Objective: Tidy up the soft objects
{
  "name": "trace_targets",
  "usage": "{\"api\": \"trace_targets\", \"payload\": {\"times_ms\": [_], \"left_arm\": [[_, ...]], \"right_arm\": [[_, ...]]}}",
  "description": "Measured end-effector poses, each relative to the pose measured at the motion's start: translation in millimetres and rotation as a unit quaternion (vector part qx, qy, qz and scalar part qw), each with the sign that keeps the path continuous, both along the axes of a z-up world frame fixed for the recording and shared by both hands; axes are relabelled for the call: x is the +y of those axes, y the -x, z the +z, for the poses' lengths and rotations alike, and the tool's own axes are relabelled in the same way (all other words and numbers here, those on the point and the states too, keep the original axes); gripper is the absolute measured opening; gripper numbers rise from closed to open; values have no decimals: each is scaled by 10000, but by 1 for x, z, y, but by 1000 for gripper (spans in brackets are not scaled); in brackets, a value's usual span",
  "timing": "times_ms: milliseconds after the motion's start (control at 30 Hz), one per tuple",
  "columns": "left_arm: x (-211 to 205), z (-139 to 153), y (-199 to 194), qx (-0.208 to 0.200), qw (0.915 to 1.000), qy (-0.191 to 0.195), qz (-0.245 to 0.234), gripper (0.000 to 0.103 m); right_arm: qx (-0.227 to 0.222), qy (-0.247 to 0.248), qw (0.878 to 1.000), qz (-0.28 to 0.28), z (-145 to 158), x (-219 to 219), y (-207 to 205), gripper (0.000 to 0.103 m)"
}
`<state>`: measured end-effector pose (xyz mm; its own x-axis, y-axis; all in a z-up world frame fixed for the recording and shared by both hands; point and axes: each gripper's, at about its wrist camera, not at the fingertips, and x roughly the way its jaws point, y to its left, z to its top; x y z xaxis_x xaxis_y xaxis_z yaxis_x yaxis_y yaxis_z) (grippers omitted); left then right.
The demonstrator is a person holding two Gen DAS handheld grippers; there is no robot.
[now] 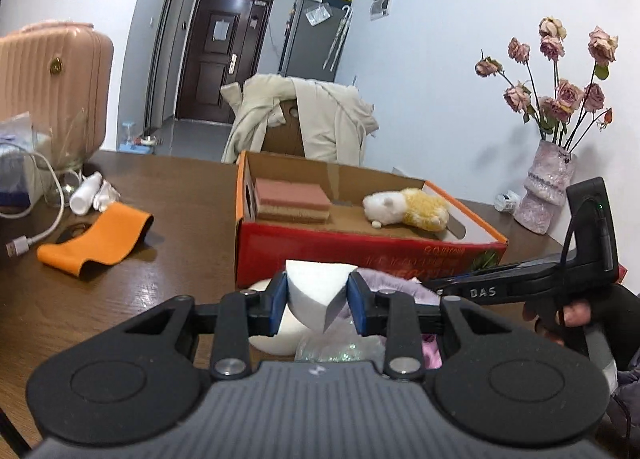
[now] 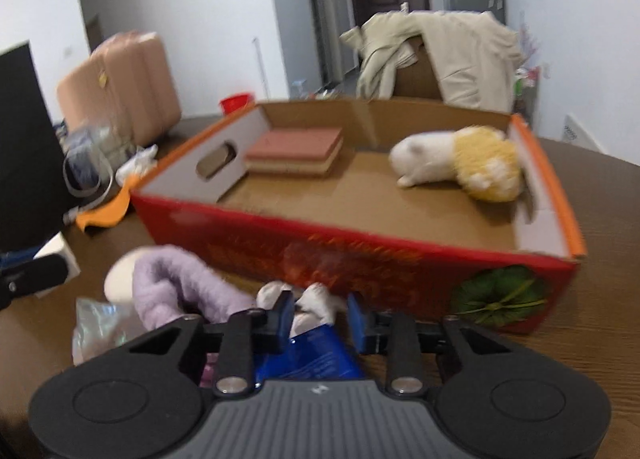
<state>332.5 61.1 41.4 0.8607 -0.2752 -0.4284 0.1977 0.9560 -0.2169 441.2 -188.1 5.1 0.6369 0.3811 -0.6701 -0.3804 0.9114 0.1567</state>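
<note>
My left gripper (image 1: 317,299) is shut on a white foam wedge (image 1: 314,291) and holds it just in front of the red cardboard box (image 1: 360,255). Inside the box lie a pink sponge block (image 1: 292,201) and a white-and-yellow plush toy (image 1: 408,208); both also show in the right wrist view, the sponge (image 2: 296,151) and the plush (image 2: 460,165). My right gripper (image 2: 318,321) is open over a small white plush piece (image 2: 316,305) and a blue packet (image 2: 312,359). A lilac fuzzy cloth (image 2: 176,283) and a white foam ball (image 2: 118,279) lie to its left.
An orange strap (image 1: 96,243), a white bottle (image 1: 86,193), a charging cable (image 1: 40,235) and a pink suitcase (image 1: 52,83) are on the table's left. A vase of dried roses (image 1: 548,187) stands at the right. A chair with a beige coat (image 1: 304,119) is behind the box.
</note>
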Motion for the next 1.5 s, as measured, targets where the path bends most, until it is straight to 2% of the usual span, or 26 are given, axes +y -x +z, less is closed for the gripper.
{"api": "trace_targets", "payload": {"times_ms": [100,167,267,300,333,533,700,833,967,1167,1267,1333,1400,1500], "left_arm": [[0,-6,-2,101,9999,5,-41,32],[-2,-6,-1,102,9999,-18,-51,32],[-3,3,7,-39,10000,-29,-41,32],[-5,7,12,-99,9999,-30,-45,32],[-7,12,16,-149,9999,-36,-54,32],[-29,38,45,-448,9986,-140,-236,32],[-46,53,58,-609,9970,-225,-424,32],[-56,62,40,-616,9955,-315,-643,32],[-62,76,-22,-390,9951,-268,-863,34],[-78,78,-179,677,9946,-122,-776,34],[-84,62,-240,1006,9930,-135,-600,34],[-84,47,-273,1153,9928,-231,-220,34],[-78,35,-298,1332,9910,-110,-81,34],[-73,27,-320,1341,9909,114,46,34]], "right_arm": [[-37,60,10000,14,-1,5,2,9],[-130,127,9998,-63,1,6,5,8],[-394,-39,9990,-226,13,-3,16,7],[-731,-229,9965,-348,30,-12,29,7],[-731,-229,9965,-348,30,-12,29,7],[-1464,-558,9866,-450,81,-40,85,7],[-1658,-622,9836,-355,96,-59,124,7],[-1631,-582,9842,-365,98,-71,120,7],[-1556,-556,9860,-220,106,-70,80,7],[-1017,-412,9939,-138,119,-48,-55,7],[-559,-421,9970,-321,109,-35,-127,7],[-235,-453,9978,-432,97,-28,-169,7],[7,-274,9982,-527,80,-20,-199,8],[280,-19,9982,-522,54,-7,-224,8]]}}
